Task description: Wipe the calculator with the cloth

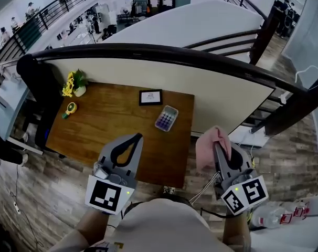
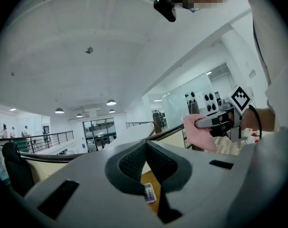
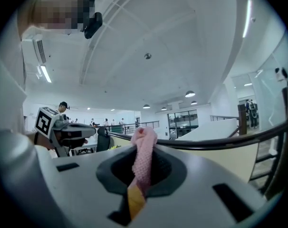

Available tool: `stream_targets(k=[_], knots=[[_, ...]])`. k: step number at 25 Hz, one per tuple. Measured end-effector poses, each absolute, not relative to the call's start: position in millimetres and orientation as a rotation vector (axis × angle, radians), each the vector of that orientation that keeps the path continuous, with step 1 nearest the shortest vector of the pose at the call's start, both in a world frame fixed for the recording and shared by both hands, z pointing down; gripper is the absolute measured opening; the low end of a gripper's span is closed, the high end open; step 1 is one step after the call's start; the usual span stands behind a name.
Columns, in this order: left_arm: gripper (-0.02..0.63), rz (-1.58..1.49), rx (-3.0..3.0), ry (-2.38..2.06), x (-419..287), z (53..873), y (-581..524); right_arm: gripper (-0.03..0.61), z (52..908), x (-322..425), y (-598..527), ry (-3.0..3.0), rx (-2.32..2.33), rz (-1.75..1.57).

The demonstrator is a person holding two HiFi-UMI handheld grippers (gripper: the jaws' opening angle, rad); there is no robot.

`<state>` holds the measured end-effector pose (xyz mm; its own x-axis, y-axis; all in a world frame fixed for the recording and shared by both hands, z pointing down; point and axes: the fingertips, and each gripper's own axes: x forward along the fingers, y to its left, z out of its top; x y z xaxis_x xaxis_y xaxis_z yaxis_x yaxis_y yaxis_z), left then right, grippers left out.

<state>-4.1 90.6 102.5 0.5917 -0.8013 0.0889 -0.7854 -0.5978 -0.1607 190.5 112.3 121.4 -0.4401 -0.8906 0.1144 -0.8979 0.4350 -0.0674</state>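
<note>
A pastel calculator [image 1: 166,118] lies flat on the brown wooden table [image 1: 106,135], right of centre; it also shows through the gap under the left jaws [image 2: 149,193]. My left gripper [image 1: 136,137] hovers over the table's near edge, shut with nothing in it, its tips meeting [image 2: 145,145]. My right gripper [image 1: 216,144] is off the table's right side, shut on a pink cloth [image 1: 211,143] that bunches above the jaws [image 3: 143,148]. The left gripper view shows that cloth [image 2: 201,133] at its right.
On the table stand a small dark framed card [image 1: 150,97], yellow flowers [image 1: 72,83] and a yellow tape measure [image 1: 70,108]. A dark chair back [image 1: 38,80] is at the left, a curved black rail [image 1: 201,59] behind the table. A plastic bottle [image 1: 269,214] lies lower right.
</note>
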Motion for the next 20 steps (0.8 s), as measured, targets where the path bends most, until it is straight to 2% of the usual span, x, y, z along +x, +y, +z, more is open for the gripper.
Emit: stream_targets(k=[10, 20], knots=[[0.003, -0.311, -2.702, 1.469, 16.6, 124.0, 29.1, 0.029, 158.3, 213.7, 24.2, -2.698, 1.523, 0.386], [0.003, -0.378, -2.714, 1.445, 19.3, 142.6, -6.1, 0.029, 191.3, 215.4, -7.7, -2.631, 1.537, 0.462]])
